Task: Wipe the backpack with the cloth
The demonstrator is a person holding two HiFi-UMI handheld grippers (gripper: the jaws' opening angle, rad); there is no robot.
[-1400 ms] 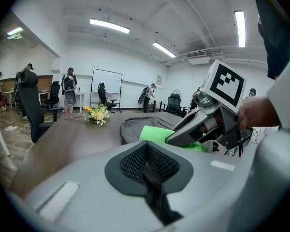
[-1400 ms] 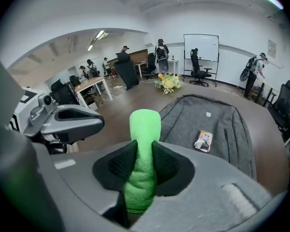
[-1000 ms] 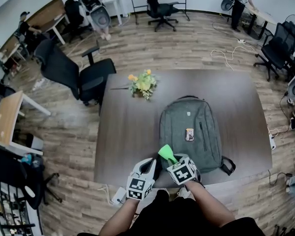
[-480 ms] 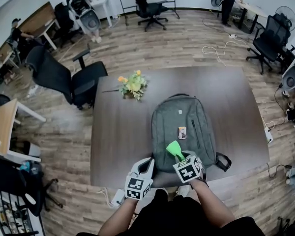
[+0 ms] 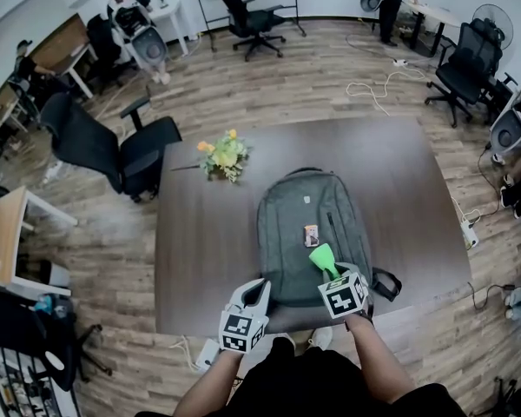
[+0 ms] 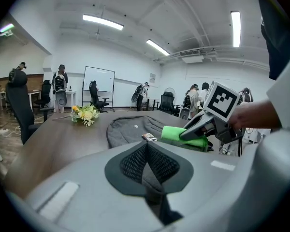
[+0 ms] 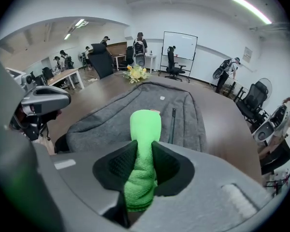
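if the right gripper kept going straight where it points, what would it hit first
Probably the grey backpack: the right gripper, shut on the green cloth, aims along its front, though height above it is unclear.

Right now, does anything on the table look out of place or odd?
One thing: a small brownish item lies on the front of the grey backpack, just ahead of the green cloth gripped in the right tool. It sits in the wiping path; whether it is loose or attached cannot be told. Nothing else stands out.
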